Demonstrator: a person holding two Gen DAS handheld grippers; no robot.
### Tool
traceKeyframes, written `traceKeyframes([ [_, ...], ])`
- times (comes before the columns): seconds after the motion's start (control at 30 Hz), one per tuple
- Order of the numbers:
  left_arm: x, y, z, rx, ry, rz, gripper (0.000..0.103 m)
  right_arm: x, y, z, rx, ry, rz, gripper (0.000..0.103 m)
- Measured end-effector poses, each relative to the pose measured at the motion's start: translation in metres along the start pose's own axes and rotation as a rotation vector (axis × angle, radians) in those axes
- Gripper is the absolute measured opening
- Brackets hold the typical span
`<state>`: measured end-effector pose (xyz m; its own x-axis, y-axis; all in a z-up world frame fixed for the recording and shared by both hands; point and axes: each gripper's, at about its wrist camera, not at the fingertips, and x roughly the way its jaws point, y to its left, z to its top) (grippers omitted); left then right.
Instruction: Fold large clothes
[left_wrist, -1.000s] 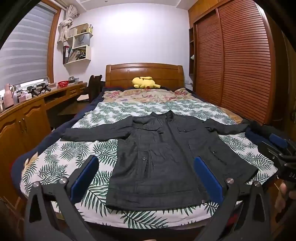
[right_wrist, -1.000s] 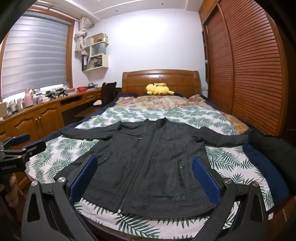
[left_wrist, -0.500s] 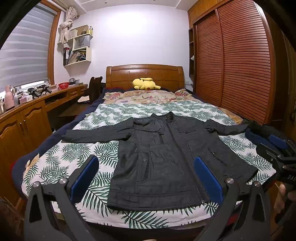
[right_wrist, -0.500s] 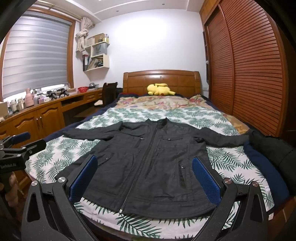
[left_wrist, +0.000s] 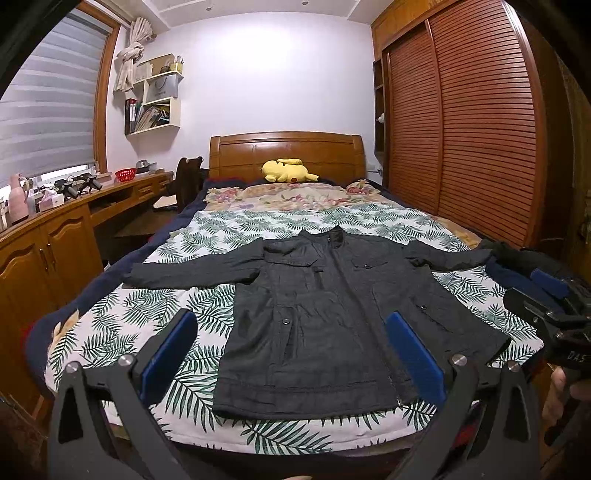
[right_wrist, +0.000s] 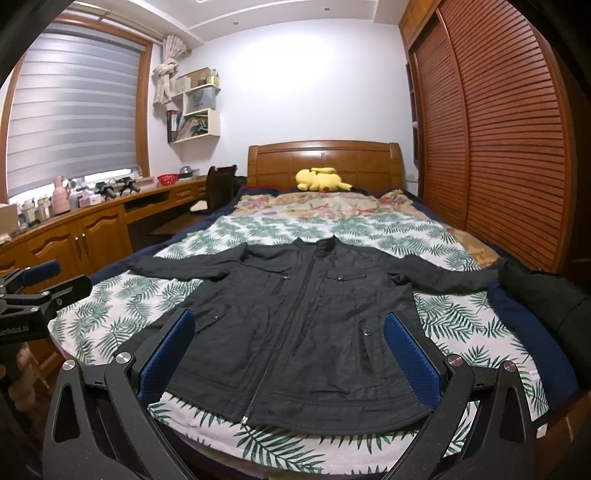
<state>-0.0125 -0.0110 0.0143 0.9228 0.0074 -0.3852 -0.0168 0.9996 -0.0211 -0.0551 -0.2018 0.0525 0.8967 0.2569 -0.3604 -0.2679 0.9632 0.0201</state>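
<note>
Compared with a second ago almost nothing has changed: I only drifted both cameras a little, the black jacket (left_wrist: 332, 317) still lies flat and zipped on the leaf-pattern bedspread (left_wrist: 155, 314), sleeves out to both sides, so I judge the folding is not begun. My left gripper (left_wrist: 291, 354) and right gripper (right_wrist: 288, 350) both hang before the hem with fingers spread wide, holding nothing. A dark bundle of clothes (right_wrist: 543, 295) lies touching the right cuff and may hinder that sleeve; the yellow plush toy (left_wrist: 290, 171) is well apart.
</note>
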Motion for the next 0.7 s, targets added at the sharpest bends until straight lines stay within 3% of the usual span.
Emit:
traceKeyframes([
  [0.7,-0.003,-0.004,0.001,0.0,-0.002,0.0,0.103,-0.008,0.011,0.002,0.001,0.002,0.004,0.103],
])
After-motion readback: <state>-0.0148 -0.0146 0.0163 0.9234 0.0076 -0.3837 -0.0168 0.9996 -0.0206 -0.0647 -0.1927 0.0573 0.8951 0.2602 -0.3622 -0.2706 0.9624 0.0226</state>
